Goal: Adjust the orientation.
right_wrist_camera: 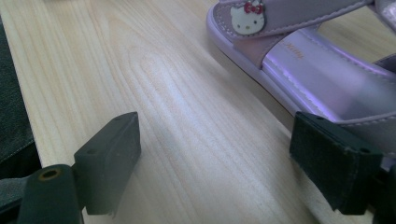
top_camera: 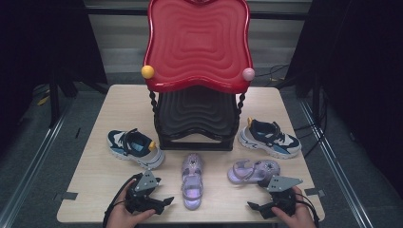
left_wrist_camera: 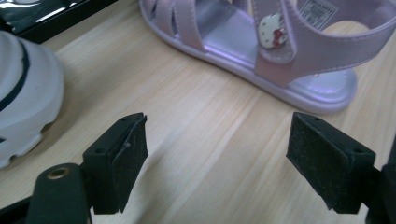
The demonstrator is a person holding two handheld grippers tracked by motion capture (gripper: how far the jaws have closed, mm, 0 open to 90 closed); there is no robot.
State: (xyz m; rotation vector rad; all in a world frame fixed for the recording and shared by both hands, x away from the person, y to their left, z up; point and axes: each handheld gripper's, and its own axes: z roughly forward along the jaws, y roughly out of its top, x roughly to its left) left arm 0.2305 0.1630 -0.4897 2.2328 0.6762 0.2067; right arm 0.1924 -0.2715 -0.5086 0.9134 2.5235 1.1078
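Grippers low at table's near edge. Left gripper (top_camera: pixel 161 203) jaws apart, nothing between them, just beside the heel of the middle purple sandal (top_camera: pixel 192 180), not touching. Right gripper (top_camera: pixel 254 207) jaws also apart over bare wood; the second purple sandal (top_camera: pixel 252 170) lies close to one jaw, contact probably none but hard to tell. Two sneakers (top_camera: pixel 134 148) flank the red rack (top_camera: pixel 197 42) on the table (top_camera: pixel 95 180).
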